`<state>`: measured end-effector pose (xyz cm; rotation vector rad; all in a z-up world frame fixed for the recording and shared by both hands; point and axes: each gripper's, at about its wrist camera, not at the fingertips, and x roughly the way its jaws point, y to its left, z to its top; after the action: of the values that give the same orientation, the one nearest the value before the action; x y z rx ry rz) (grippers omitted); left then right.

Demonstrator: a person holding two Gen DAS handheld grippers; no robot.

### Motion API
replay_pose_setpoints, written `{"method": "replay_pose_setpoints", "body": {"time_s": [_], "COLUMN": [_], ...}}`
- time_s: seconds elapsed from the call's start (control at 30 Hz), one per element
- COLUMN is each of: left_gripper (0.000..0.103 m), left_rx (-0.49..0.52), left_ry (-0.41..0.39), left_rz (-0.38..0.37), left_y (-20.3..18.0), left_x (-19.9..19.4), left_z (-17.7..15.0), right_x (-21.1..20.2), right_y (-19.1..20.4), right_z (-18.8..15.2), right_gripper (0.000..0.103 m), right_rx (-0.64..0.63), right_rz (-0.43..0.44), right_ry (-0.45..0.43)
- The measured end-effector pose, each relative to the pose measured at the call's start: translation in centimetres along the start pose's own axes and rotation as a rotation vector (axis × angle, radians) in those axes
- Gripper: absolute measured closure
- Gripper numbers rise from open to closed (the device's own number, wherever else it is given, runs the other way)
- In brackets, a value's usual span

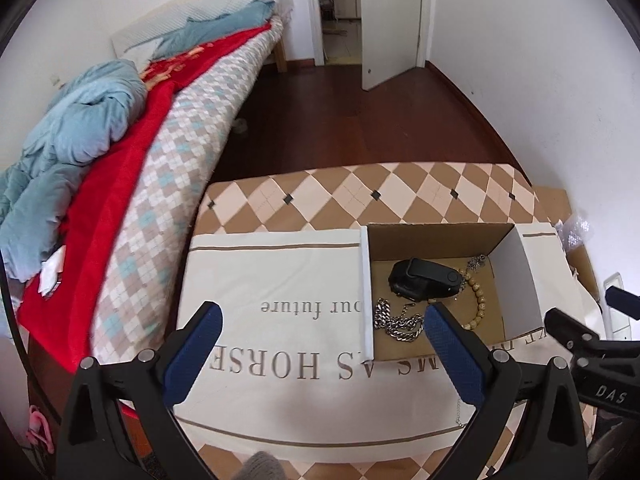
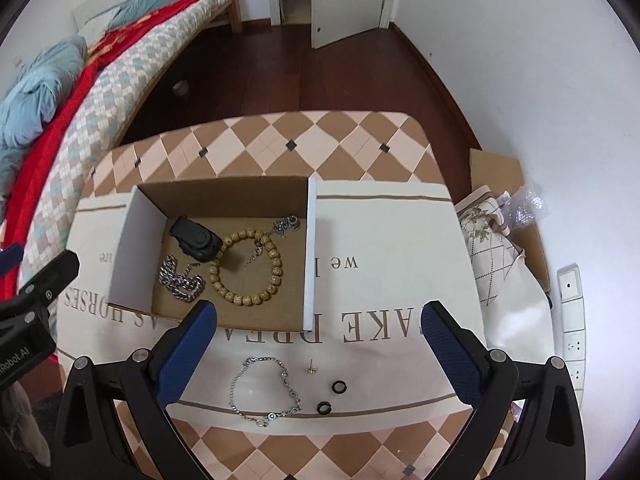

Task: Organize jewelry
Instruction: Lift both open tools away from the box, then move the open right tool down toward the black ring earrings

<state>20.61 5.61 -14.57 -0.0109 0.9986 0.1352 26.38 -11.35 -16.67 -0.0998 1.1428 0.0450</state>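
Note:
An open cardboard box sits on a cream cloth. Inside lie a wooden bead bracelet, a chunky silver chain, a black case and a thin silver chain. In front of the box on the cloth lie a thin silver bracelet, a small stud earring and two black rings. My right gripper is open above these loose pieces. My left gripper is open and empty over the cloth left of the box.
The table has a checkered cover. A bed with blankets stands to the left. Cardboard, fabric and bubble wrap lie at the right, by a power strip. A door stands open at the back.

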Motion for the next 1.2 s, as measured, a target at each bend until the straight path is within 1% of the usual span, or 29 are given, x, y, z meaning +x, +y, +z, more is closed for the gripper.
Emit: {"method": "replay_pose_setpoints", "body": {"time_s": [0.1, 0.27, 0.4, 0.6, 0.77, 0.93, 1.07, 1.13, 1.2], "left_gripper": [0.0, 0.0, 0.0, 0.0, 0.0, 0.0, 0.0, 0.0, 0.0], "left_rx": [0.003, -0.013, -0.018, -0.032, -0.035, -0.051, -0.063, -0.057, -0.038], "left_ry": [-0.035, -0.079, -0.129, -0.179, -0.211, -0.213, -0.224, -0.22, -0.199], "left_rz": [0.027, 0.049, 0.061, 0.045, 0.048, 0.043, 0.034, 0.033, 0.025], "left_y": [0.0, 0.2, 0.3, 0.5, 0.4, 0.6, 0.4, 0.2, -0.1], "left_x": [-1.7, -4.7, -7.4, -10.8, -13.1, -14.3, -14.7, -14.3, -13.3], "left_z": [-0.4, -1.0, -1.5, -2.4, -3.4, -4.5, -5.2, -5.3, -5.5], "right_x": [-1.8, -5.0, -7.9, -11.6, -13.6, -15.0, -15.5, -15.3, -14.1], "right_y": [-0.2, -0.4, -0.6, -0.8, -0.9, -0.9, -1.1, -1.7, -2.7], "right_z": [-0.3, -1.2, -2.2, -3.7, -5.1, -6.3, -7.0, -7.4, -7.8], "right_gripper": [0.0, 0.0, 0.0, 0.0, 0.0, 0.0, 0.0, 0.0, 0.0], "right_rx": [0.005, 0.004, 0.01, 0.012, 0.012, 0.014, 0.016, 0.031, 0.057], "right_rz": [0.002, -0.001, 0.0, 0.005, 0.008, 0.008, 0.031, 0.05, 0.06], "right_ry": [-0.038, -0.108, -0.161, -0.223, -0.255, -0.274, -0.279, -0.279, -0.257]}}
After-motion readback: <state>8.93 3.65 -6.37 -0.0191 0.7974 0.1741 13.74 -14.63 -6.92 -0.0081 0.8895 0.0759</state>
